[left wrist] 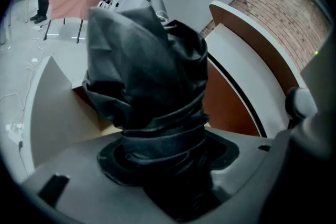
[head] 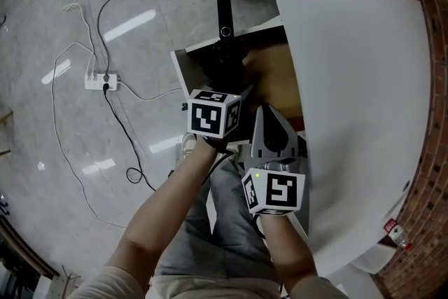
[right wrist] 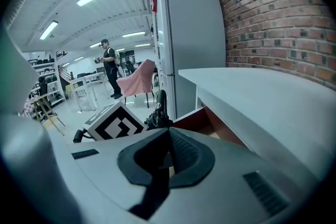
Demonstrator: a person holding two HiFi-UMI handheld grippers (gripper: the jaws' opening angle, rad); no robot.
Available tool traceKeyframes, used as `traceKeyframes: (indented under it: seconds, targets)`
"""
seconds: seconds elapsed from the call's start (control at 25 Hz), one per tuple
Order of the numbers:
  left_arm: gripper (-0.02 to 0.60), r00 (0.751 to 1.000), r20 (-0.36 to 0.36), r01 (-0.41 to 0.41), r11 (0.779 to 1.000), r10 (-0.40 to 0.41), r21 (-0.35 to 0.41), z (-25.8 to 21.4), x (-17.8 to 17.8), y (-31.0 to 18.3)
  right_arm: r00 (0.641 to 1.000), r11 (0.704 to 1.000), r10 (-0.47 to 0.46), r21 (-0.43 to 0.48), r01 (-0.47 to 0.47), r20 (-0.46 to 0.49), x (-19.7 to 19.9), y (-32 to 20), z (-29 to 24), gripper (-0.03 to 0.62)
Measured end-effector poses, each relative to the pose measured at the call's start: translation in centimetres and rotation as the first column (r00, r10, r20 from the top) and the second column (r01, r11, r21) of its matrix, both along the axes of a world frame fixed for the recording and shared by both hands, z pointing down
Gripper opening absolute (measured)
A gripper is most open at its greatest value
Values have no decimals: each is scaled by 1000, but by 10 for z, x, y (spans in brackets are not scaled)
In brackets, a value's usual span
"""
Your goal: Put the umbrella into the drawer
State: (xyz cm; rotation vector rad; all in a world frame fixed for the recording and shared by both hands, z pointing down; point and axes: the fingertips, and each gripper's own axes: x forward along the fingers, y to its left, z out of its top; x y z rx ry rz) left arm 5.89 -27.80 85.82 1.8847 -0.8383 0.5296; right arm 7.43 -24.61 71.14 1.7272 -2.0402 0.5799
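Note:
In the head view, the folded black umbrella (head: 223, 45) points away from me over the open drawer (head: 183, 65) under the white table (head: 364, 115); its handle end reaches past the drawer's far wall. My left gripper (head: 225, 91) is shut on the umbrella's bunched fabric (left wrist: 147, 76), which fills the left gripper view (left wrist: 163, 165). The drawer's white wall (left wrist: 52, 113) and brown inside lie below it. My right gripper (head: 264, 114) is beside the left one at the drawer's near edge. Its jaws (right wrist: 169, 152) are shut with nothing between them, and the umbrella (right wrist: 159, 107) shows beyond.
A power strip (head: 101, 81) with trailing cables lies on the floor to the left. A white cabinet (right wrist: 189, 44) stands beyond the drawer against the brick wall (right wrist: 278, 13). Far off are a pink-draped chair (right wrist: 135, 81) and a standing person (right wrist: 109, 68). My legs are under the grippers.

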Motion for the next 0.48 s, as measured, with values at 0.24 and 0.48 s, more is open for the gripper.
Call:
traceKeyframes:
  seconds: [0.24,0.48]
  targets:
    - [299,1000,11,-3,999,3,-32,22,8,6,1000,1000,8,-7,-8,4,3,2,12,8]
    - [299,998,57,7,999,-5,-40,33,9,4,1000,1000,5,-22,-5,7,9,8,21,8]
